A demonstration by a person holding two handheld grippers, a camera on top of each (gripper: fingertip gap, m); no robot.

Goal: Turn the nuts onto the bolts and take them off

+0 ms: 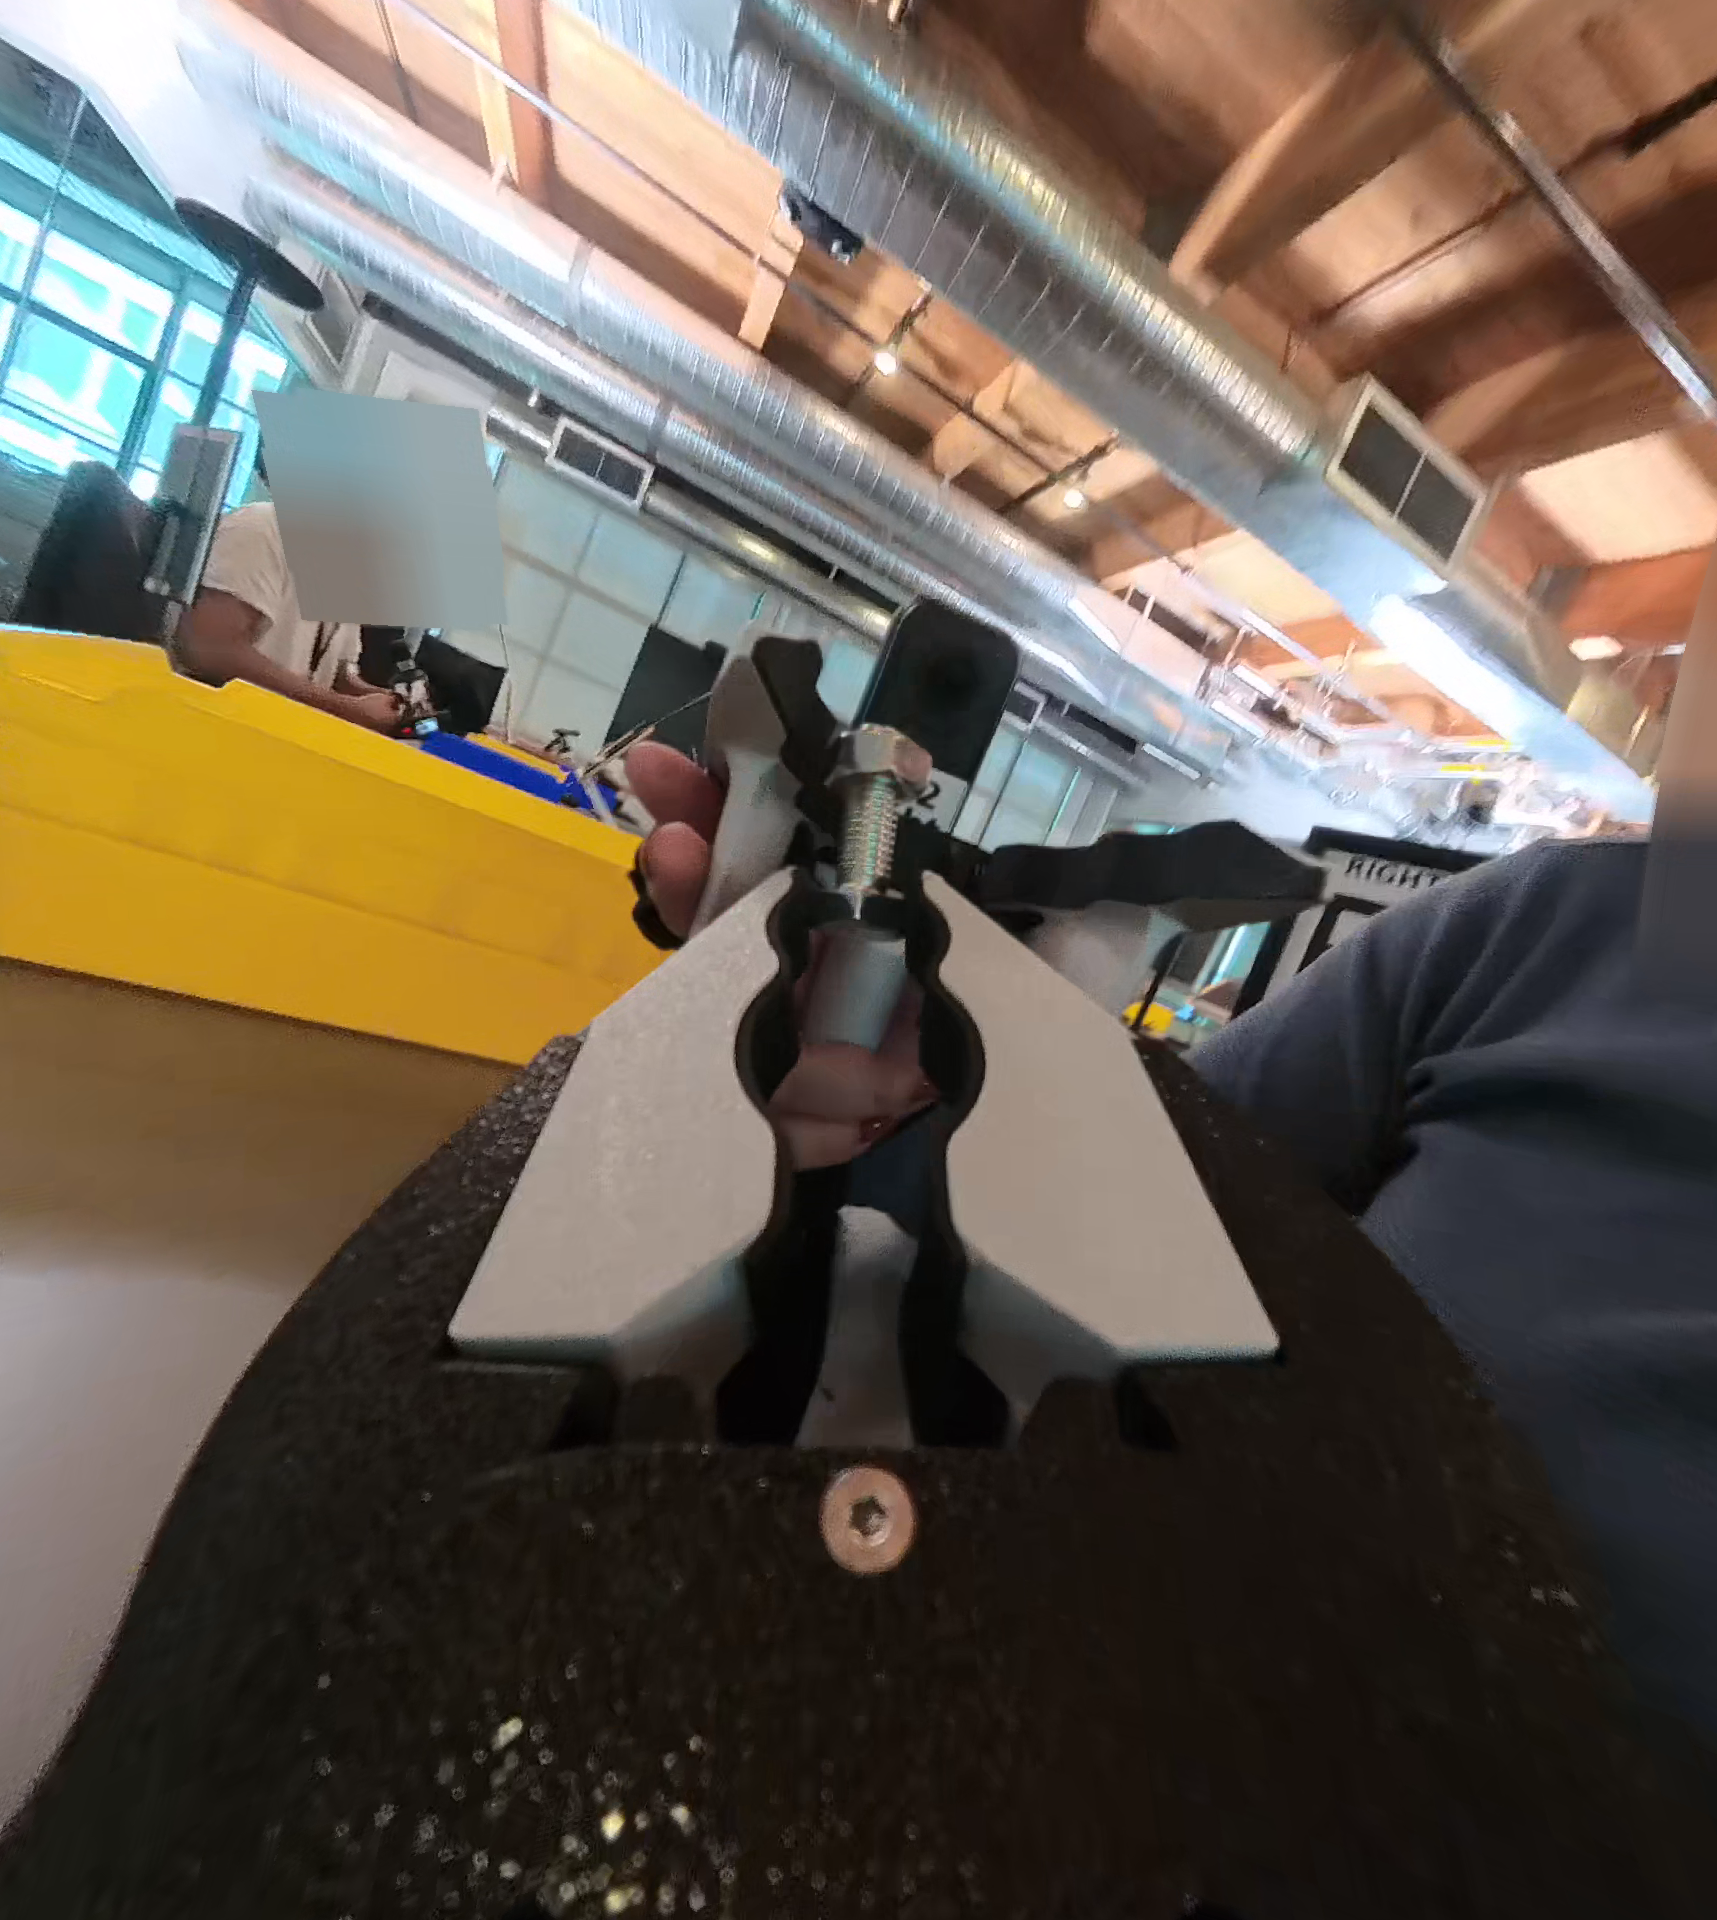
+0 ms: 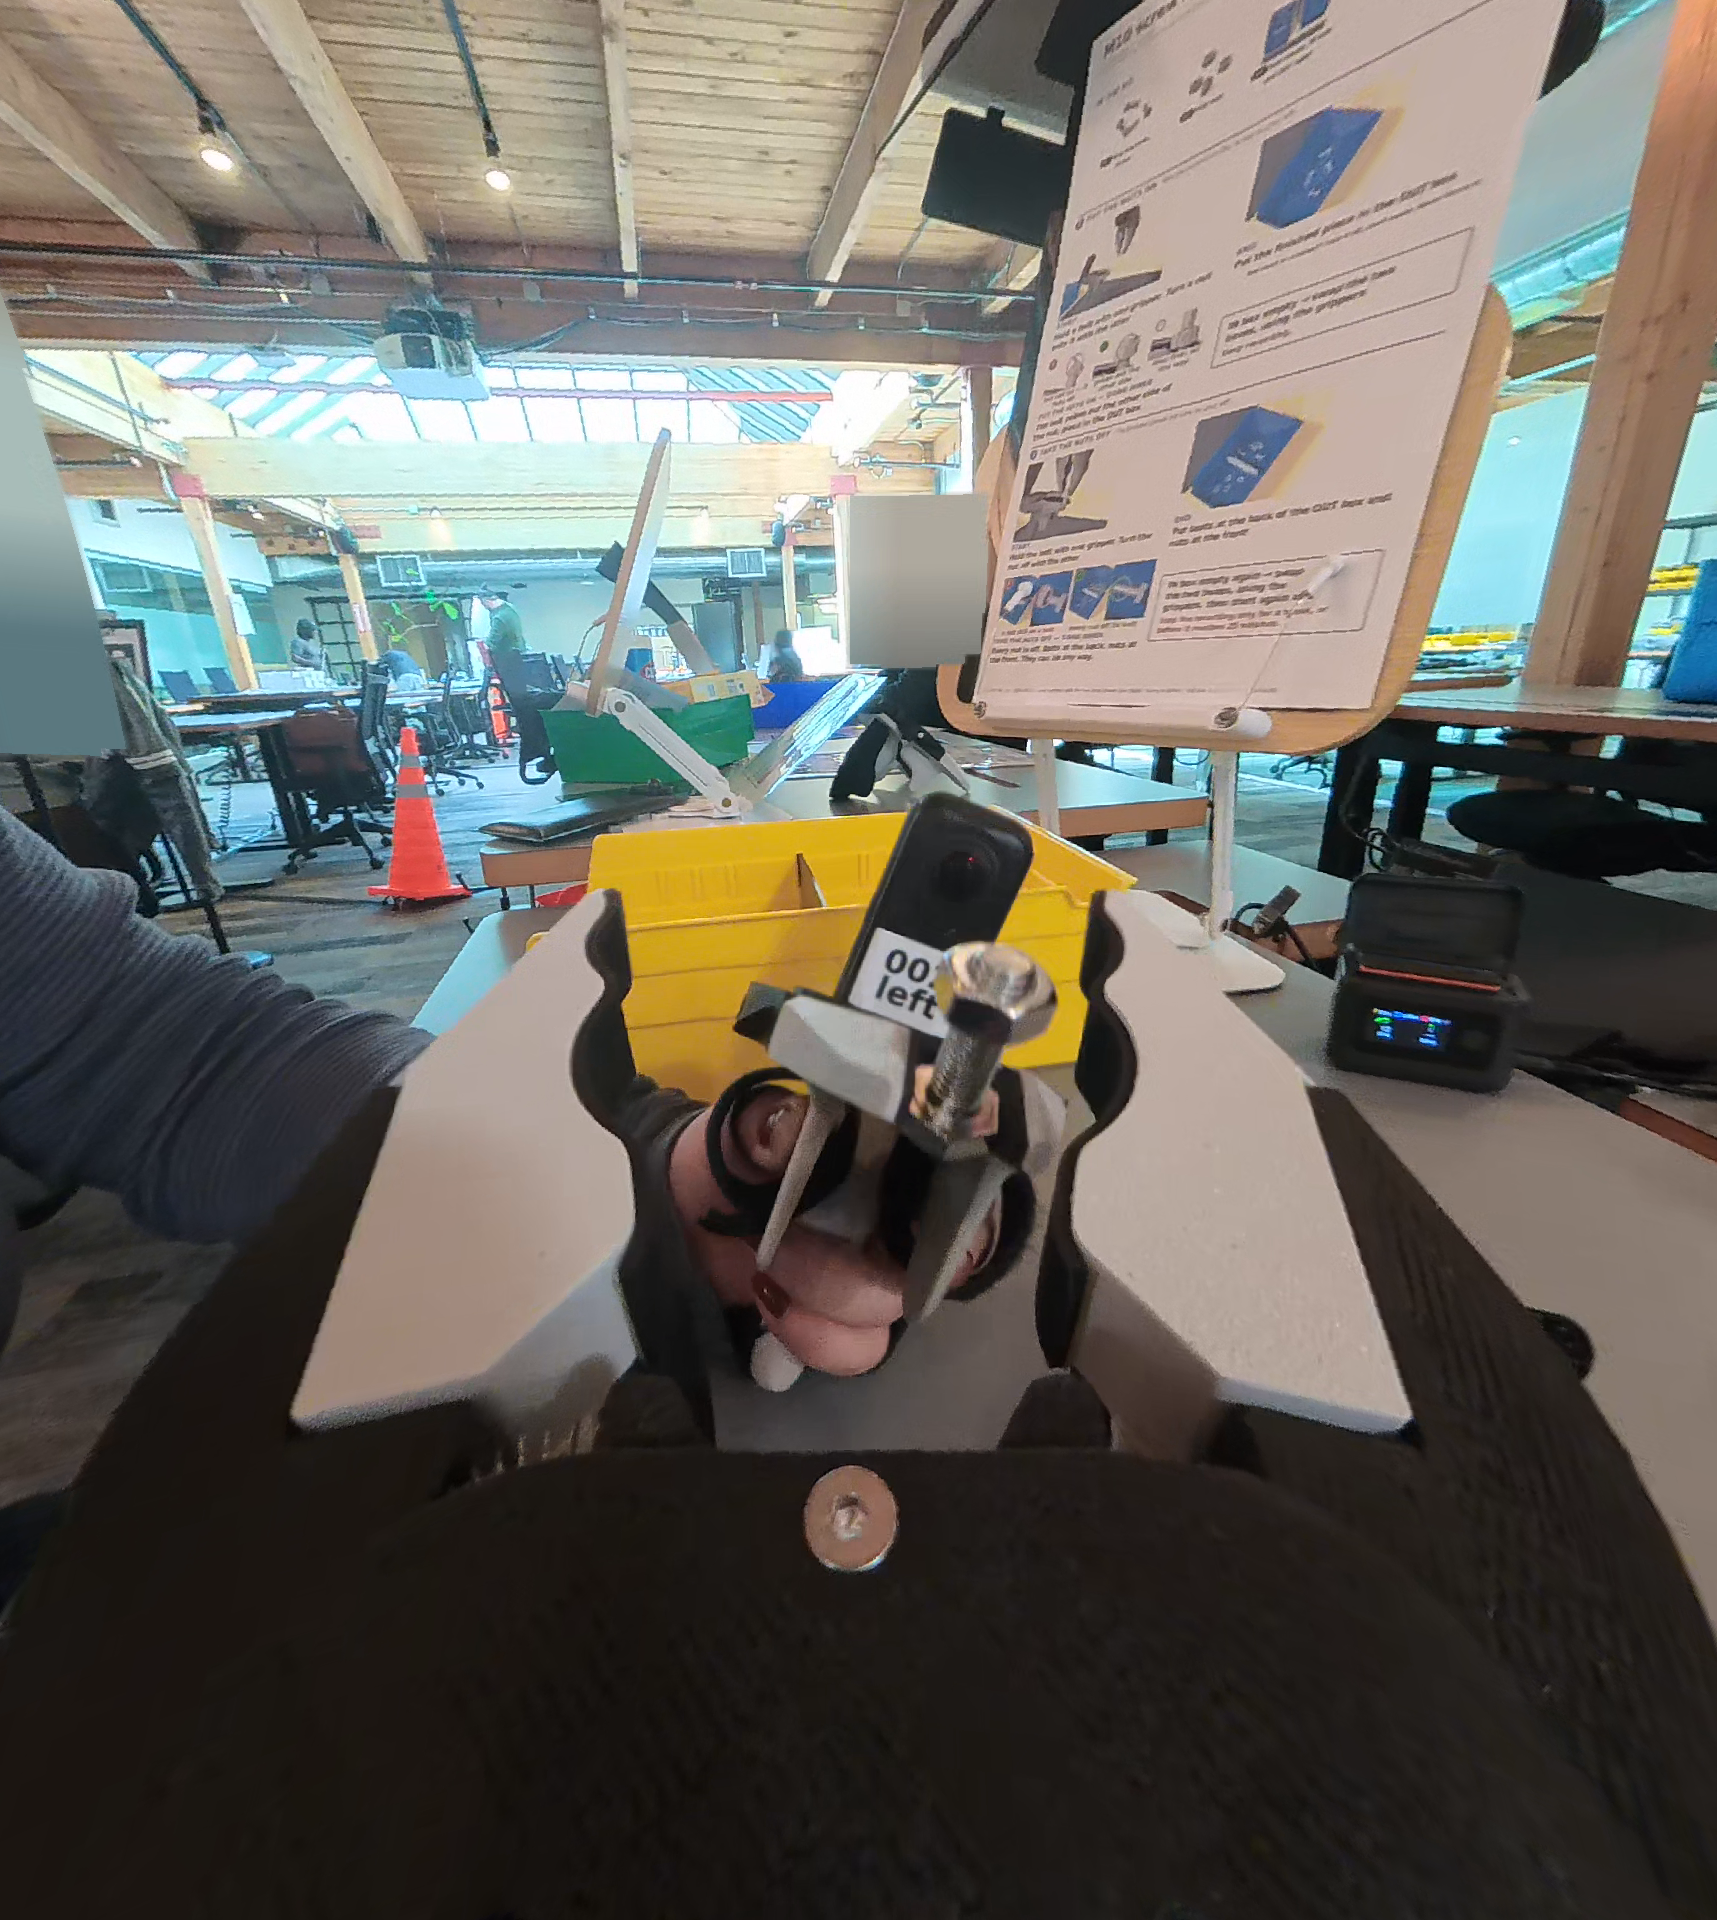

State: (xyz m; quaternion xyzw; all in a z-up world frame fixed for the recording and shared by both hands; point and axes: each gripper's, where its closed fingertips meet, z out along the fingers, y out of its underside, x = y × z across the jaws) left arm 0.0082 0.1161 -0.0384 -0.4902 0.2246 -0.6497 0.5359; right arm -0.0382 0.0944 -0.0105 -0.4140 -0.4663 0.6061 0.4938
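**Bolt clamped, right claw wide and not yet on the nut**

Nearest in the right wrist view, the right gripper (image 2: pixel 854 920) stands wide, its jaws well apart and holding nothing. They flank the left gripper (image 2: pixel 942 1143), which faces it between them. The left wrist view shows the left gripper's jaws drawn narrow, pinching the lower end of the bolt (image 1: pixel 864 821). The bolt stands nearly upright, hex head on top, raised above the bench (image 2: pixel 1456 1195) and not resting on it. A nut (image 2: pixel 947 1117) sits low on the thread, right at the clamped tips. Whether the jaws bite the nut or the shaft beside it, I cannot tell.

Beyond the bolt, a yellow bin (image 2: pixel 729 883) sits toward the bench's far edge. An instruction board (image 2: pixel 1238 364) stands on a post to the right of it.

The step in hand looks like turning: one claw steadies the piece while the other lines up. The next move calls for the right jaws to narrow squarely on the hex head or the nut, aligned with the bolt's axis. A skewed bite could slip off the flats or pull the bolt out of the left grip.
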